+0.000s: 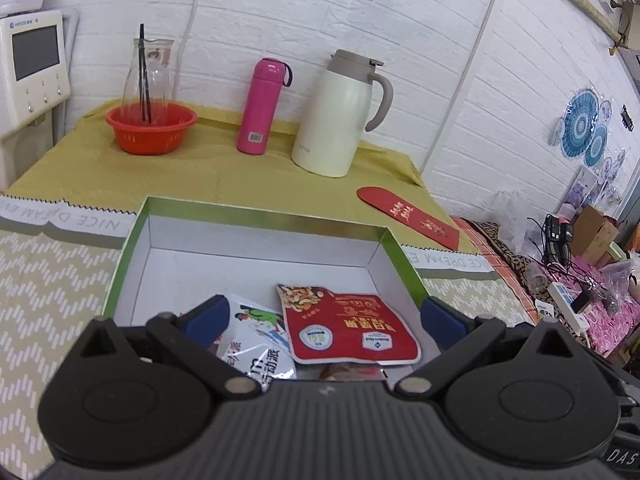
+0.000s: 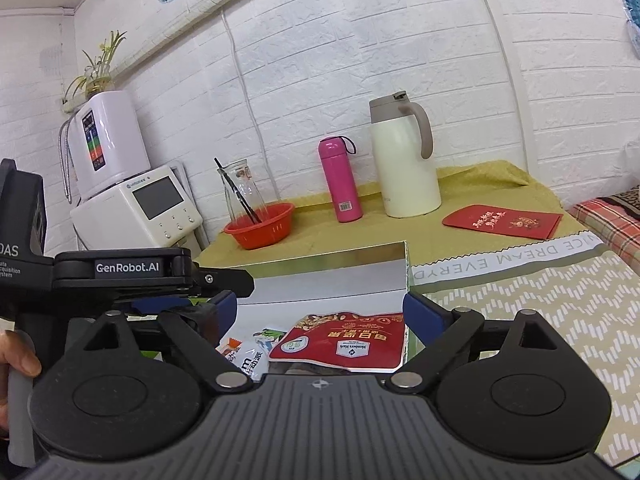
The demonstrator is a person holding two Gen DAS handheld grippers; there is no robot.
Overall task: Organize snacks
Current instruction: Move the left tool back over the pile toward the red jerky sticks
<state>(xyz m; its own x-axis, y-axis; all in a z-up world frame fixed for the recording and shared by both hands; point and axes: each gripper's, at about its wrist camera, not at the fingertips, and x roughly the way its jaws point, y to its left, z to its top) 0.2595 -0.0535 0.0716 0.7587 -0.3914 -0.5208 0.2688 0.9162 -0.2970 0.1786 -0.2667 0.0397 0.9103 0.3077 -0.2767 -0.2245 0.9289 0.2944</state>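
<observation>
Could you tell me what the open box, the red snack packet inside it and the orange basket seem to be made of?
Open box: likely cardboard, matte white inside, glossy green outside, creased corners.
Red snack packet: probably printed plastic film, slightly shiny, with a sealed edge.
Orange basket: moulded plastic, by its uniform colour and slotted wall.

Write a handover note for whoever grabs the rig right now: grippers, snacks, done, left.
Left gripper: open, nothing held, above the near end of the box.
Right gripper: open, nothing held, beside the left one at the same end.
Snacks: red nut pouch and white snack packet lie flat in the box; another packet shows partly under the pouch.
Done: those packets are in the box.
Left: no loose snacks visible on the table; the near table is hidden by the grippers, so check there. The red envelope is not a snack.
</observation>
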